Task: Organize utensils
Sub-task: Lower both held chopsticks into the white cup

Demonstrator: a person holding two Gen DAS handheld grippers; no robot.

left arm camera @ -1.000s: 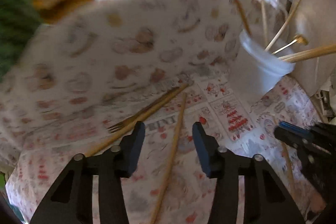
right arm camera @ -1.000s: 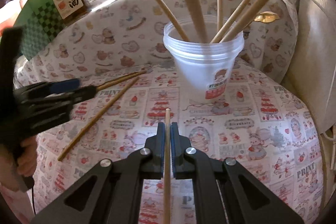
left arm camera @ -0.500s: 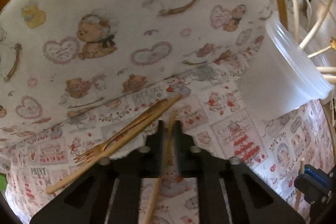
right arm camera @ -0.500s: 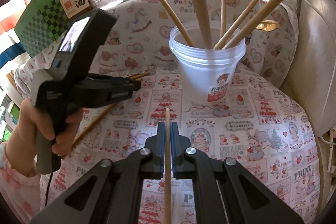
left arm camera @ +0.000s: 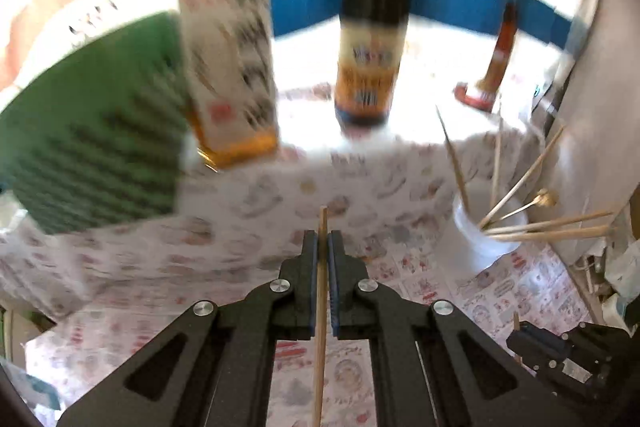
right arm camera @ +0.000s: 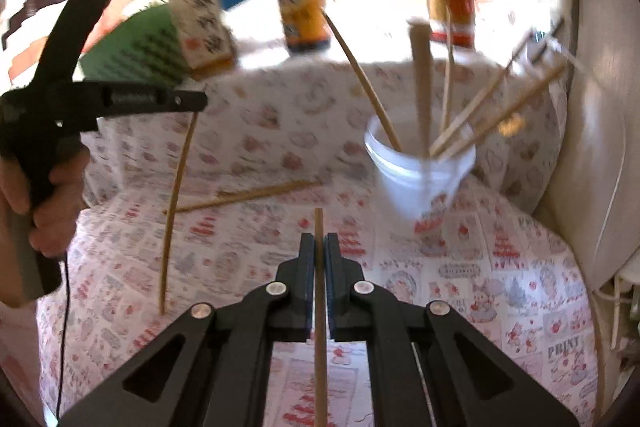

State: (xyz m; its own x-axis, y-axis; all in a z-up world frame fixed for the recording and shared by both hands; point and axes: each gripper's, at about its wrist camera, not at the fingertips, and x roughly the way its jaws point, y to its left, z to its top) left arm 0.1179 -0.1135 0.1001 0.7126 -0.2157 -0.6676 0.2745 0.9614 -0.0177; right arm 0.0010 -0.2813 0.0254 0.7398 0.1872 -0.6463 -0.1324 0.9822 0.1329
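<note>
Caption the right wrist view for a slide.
Right tongs clamp a wooden chopstick before the translucent plastic cup of utensils.

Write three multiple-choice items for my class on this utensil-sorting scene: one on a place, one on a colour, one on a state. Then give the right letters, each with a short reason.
1. Where do most of the wooden sticks stand?
A. in the white plastic cup
B. in a drawer
C. on a plate

2. What colour are the pads of the left claw?
A. yellow
B. blue
C. red

3. What is the state of the right claw?
A. wide open and empty
B. shut on a spoon
C. shut on a chopstick

Answers:
1 A: several sticks lean out of the white plastic cup on the patterned tablecloth.
2 B: the pads of the left claw show blue beside the left chopstick that it holds.
3 C: the right claw has its jaws pressed on a chopstick running between them.
</note>
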